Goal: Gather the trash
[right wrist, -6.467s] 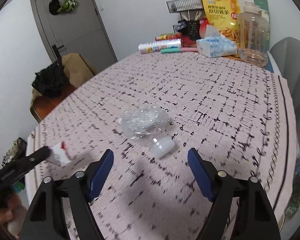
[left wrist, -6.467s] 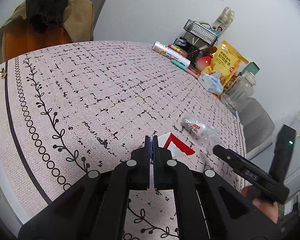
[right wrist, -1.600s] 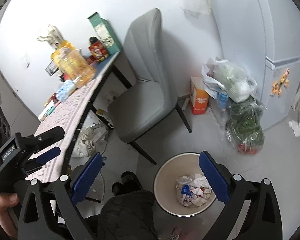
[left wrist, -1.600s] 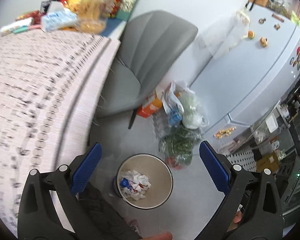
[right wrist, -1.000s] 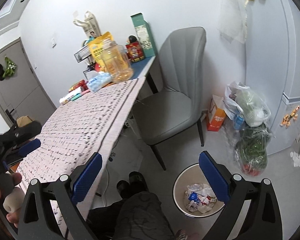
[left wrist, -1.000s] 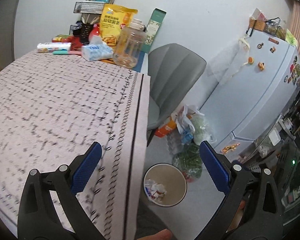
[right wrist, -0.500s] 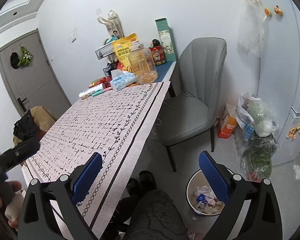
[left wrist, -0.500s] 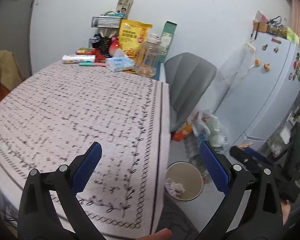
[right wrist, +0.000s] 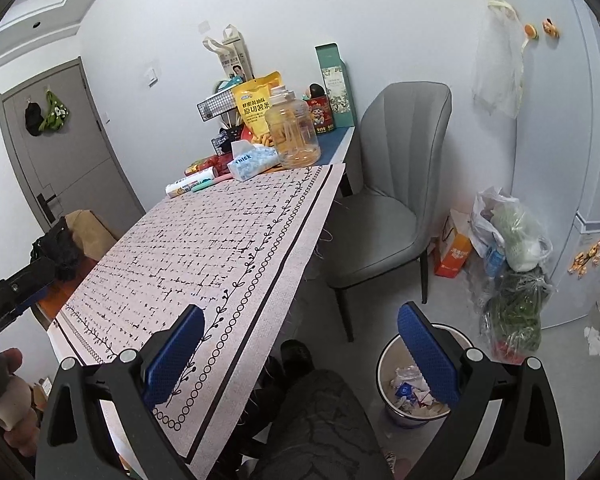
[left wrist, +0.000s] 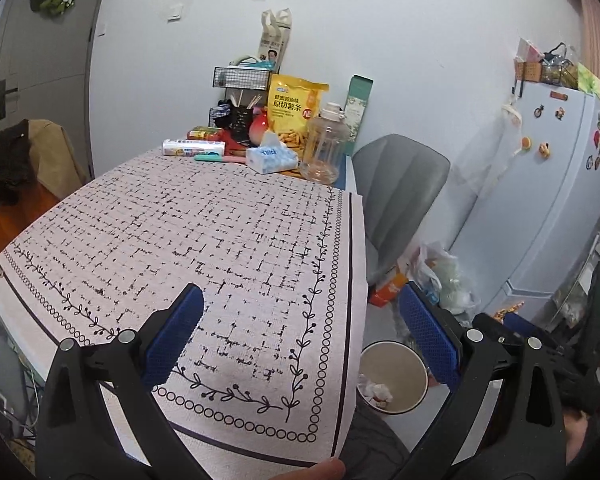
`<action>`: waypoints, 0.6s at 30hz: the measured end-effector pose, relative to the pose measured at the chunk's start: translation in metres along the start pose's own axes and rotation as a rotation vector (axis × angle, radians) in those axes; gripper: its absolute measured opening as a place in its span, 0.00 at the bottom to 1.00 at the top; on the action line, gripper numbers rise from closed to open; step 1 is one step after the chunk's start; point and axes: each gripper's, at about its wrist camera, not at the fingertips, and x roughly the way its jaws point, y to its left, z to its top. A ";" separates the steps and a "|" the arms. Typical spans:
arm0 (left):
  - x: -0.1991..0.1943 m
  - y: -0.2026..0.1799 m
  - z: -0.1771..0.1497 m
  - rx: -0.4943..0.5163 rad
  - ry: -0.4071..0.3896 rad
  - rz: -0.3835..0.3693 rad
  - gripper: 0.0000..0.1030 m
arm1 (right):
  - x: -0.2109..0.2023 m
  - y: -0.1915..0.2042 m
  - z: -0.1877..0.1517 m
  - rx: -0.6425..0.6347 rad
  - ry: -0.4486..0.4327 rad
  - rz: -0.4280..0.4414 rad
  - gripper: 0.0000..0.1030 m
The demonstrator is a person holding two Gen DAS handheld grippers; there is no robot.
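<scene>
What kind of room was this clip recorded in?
Most likely a small home kitchen-dining corner: a cloth-covered table with snacks stacked against the wall, a fridge with magnets, and a waste bin on the floor beside a grey chair.

This was a lived-in home dining corner: a cloth-covered table (left wrist: 204,240) crowded with snacks (left wrist: 292,116), a fridge (left wrist: 548,200) (magnets on its door), a grey chair (right wrist: 388,200), groceries (right wrist: 512,236) on the floor.

Bare tablecloth (left wrist: 204,232) ahead; clutter (left wrist: 284,136) along far edge.
</scene>
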 end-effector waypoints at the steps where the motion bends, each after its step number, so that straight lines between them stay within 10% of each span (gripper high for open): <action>1: -0.002 0.002 -0.001 -0.009 -0.005 -0.001 0.94 | 0.000 0.000 0.001 -0.001 -0.003 0.000 0.92; 18: -0.001 -0.003 0.000 -0.002 -0.004 0.004 0.94 | 0.005 0.004 -0.002 -0.001 0.011 0.001 0.92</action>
